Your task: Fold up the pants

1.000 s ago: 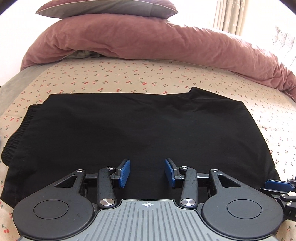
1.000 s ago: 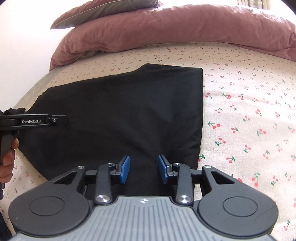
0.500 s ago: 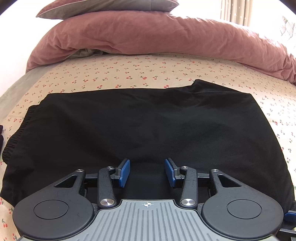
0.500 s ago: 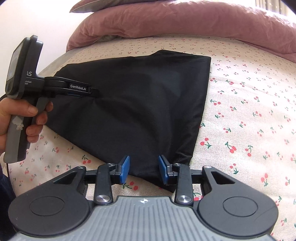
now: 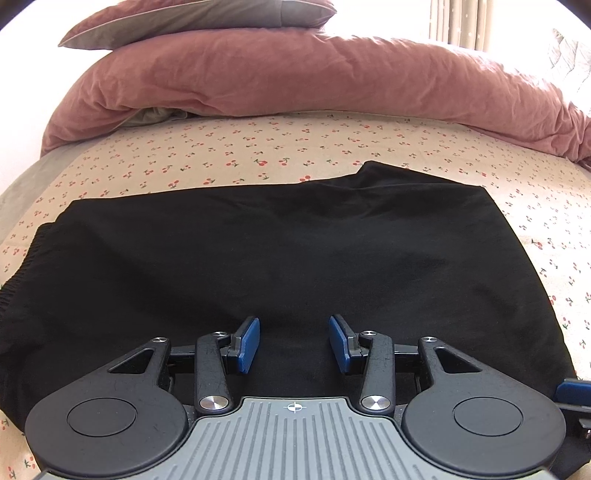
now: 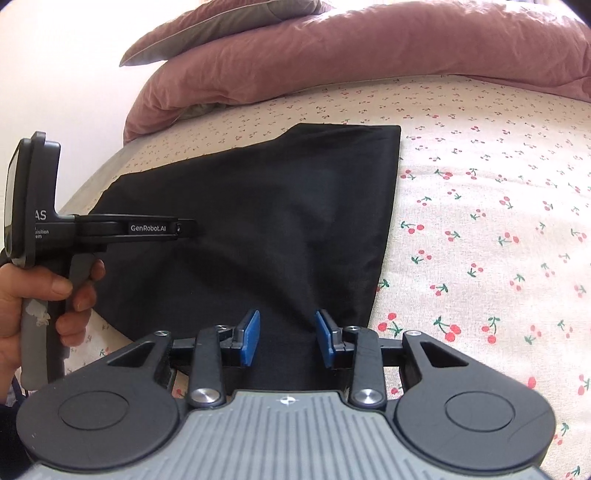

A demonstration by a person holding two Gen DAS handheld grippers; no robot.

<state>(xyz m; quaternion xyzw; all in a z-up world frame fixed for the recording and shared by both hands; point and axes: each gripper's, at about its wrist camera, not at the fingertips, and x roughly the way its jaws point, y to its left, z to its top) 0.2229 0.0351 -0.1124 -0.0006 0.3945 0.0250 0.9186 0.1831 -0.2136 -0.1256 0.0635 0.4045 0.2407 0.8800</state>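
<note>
On the bed point(image 5: 258, 155), your black pants point(image 5: 280, 251) lay flat as a compact rectangle (waistband at its left end), so at least one fold looked done and another probably remained. Your left gripper point(image 5: 294, 339) and right gripper point(image 6: 287, 338) hovered, fingers spread, pinching nothing.

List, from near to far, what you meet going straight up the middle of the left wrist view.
left gripper → black pants → cherry-print sheet → pink duvet → grey pillow
</note>
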